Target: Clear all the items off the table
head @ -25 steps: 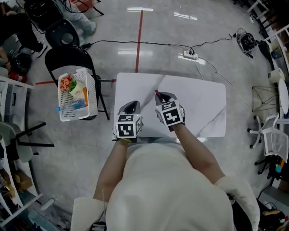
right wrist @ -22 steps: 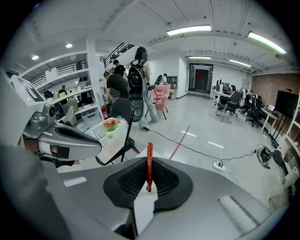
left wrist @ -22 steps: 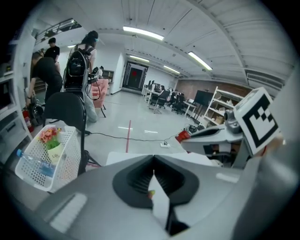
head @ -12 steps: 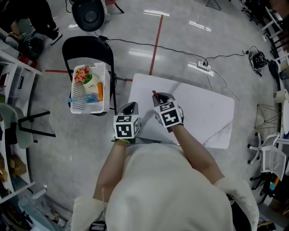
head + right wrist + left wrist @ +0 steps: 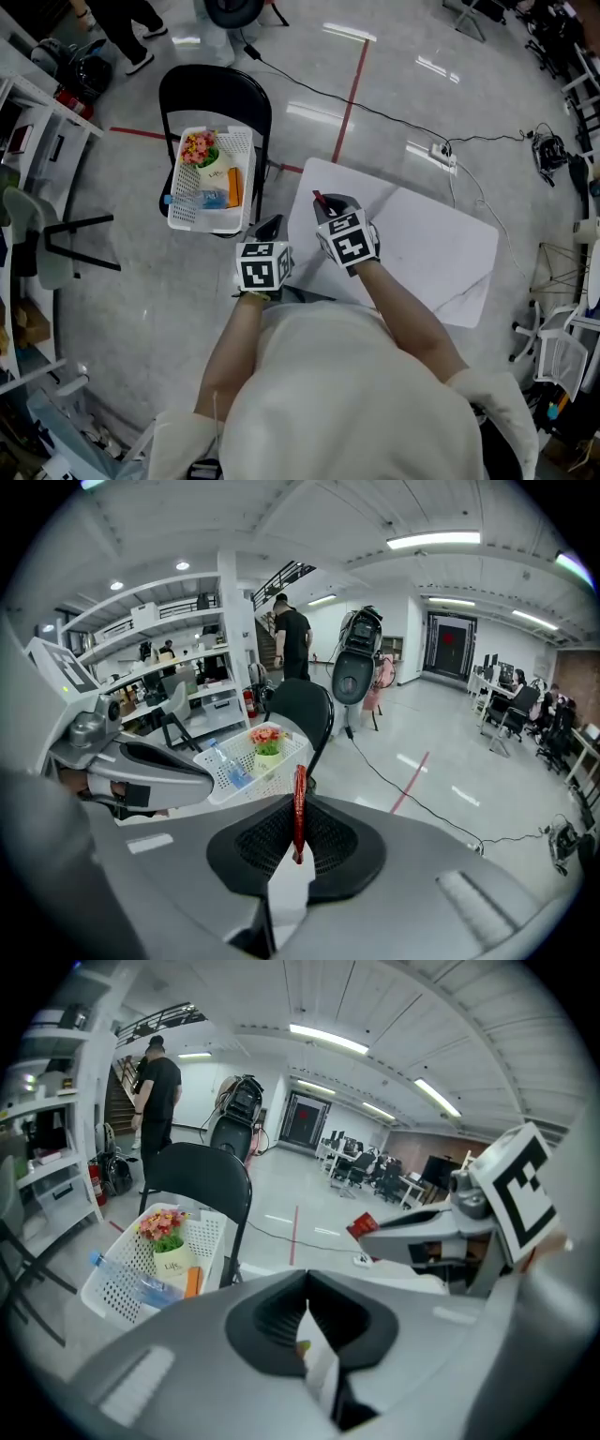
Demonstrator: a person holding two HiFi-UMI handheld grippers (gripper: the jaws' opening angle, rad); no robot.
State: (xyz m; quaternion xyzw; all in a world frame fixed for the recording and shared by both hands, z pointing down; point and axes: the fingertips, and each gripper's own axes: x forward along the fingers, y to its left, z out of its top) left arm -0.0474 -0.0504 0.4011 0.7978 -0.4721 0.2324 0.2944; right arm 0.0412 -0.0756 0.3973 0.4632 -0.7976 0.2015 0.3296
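the right gripper (image 5: 328,204) is clamped on a thin red packet (image 5: 320,199), which stands up edge-on between its pads in the right gripper view (image 5: 297,803). it hangs over the near-left corner of the white table (image 5: 441,248), well short of the white basket (image 5: 246,155) on the black chair (image 5: 216,89). the left gripper (image 5: 273,223) sits just beside it with its jaws pressed together. a yellowish speck shows low between them in the left gripper view (image 5: 307,1312), too small to name.

the basket already holds a small pot of flowers (image 5: 198,148), a water bottle (image 5: 195,199) and an orange item (image 5: 233,186). the part of the table that shows looks bare, so this packet is probably among the last things to go.

the step in hand seems to be carrying the packet across to the basket. the grip is on one narrow edge of a flat, light thing, so the jaws should stay tight until the packet is over the basket's open middle. it would be best let go low, away from the flowers, so that it falls flat and does not catch on the rim. the left gripper should keep aside of that path.
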